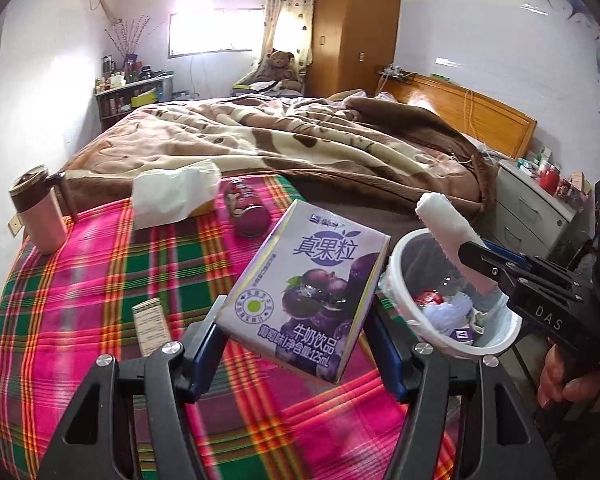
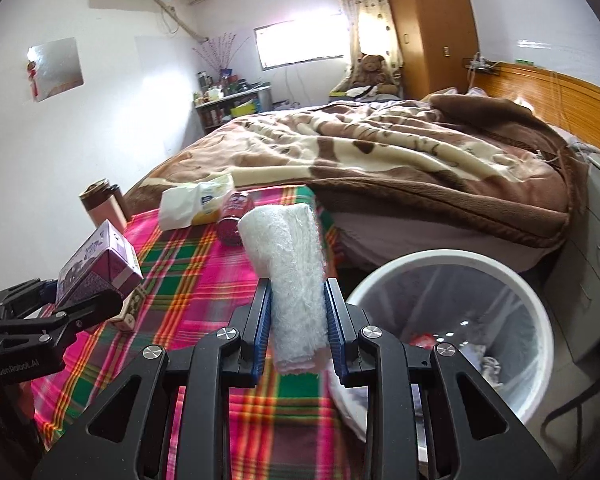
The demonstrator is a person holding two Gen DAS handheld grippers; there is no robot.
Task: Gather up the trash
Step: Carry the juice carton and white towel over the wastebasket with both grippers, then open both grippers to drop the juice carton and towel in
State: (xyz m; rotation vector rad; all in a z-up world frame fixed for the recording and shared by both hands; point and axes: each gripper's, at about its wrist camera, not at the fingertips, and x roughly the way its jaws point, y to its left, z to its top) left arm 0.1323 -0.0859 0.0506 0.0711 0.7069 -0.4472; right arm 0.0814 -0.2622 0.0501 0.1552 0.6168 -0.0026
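My left gripper [image 1: 296,316] is shut on a purple grape milk carton [image 1: 304,288] and holds it above the plaid cloth, left of the white trash bin [image 1: 404,248]. My right gripper [image 2: 298,300] is shut on a rolled white paper towel [image 2: 288,264] and holds it upright at the bin's [image 2: 540,320] left rim. In the left wrist view the right gripper [image 1: 476,256] holds the roll [image 1: 444,216] over the bin. In the right wrist view the left gripper [image 2: 80,300] and the carton [image 2: 96,264] are at the far left.
On the plaid cloth [image 1: 100,264] lie a red can [image 1: 246,210] on its side, a tissue pack [image 1: 172,196], a small box [image 1: 152,324] and a brown thermos [image 1: 36,208]. The bin holds trash. A bed [image 1: 300,140] lies behind, a grey drawer unit [image 1: 532,204] at right.
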